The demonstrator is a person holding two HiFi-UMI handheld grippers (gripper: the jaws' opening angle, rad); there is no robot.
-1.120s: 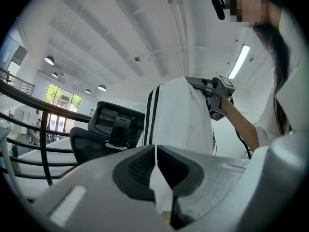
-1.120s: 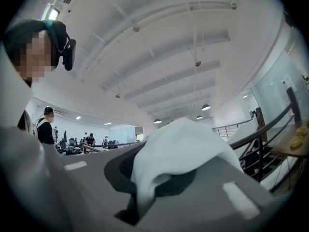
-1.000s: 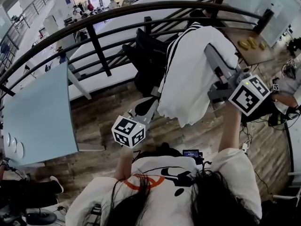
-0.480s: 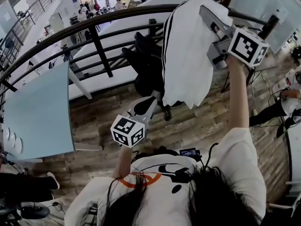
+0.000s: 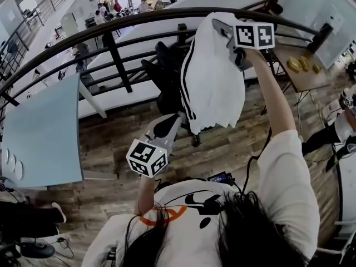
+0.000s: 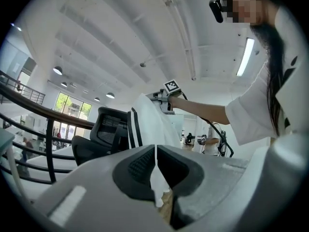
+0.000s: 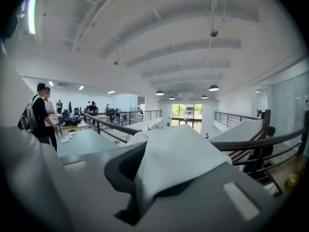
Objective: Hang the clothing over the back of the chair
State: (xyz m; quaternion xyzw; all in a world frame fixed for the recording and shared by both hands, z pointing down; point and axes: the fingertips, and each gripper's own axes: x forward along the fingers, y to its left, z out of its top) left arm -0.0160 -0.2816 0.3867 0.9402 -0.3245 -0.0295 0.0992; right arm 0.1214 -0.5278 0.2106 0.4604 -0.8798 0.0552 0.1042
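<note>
Aloft, limp white garment with black stripes, pinched in left gripper and right gripper jaws.

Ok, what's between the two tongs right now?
Only the white garment: it hangs from the right tongs down to the left tongs, shut on its lower edge. Head view shows the span, left gripper view the pinch.

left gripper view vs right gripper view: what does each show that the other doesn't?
Only the left gripper view: the black chair, the striped side of the white garment hanging from the raised right tongs, and the left tongs shut on a thin fold. Only the right gripper view: people standing beside a pale table. Both: white cloth pinched in that view's own tongs, and the dark railing.
</note>
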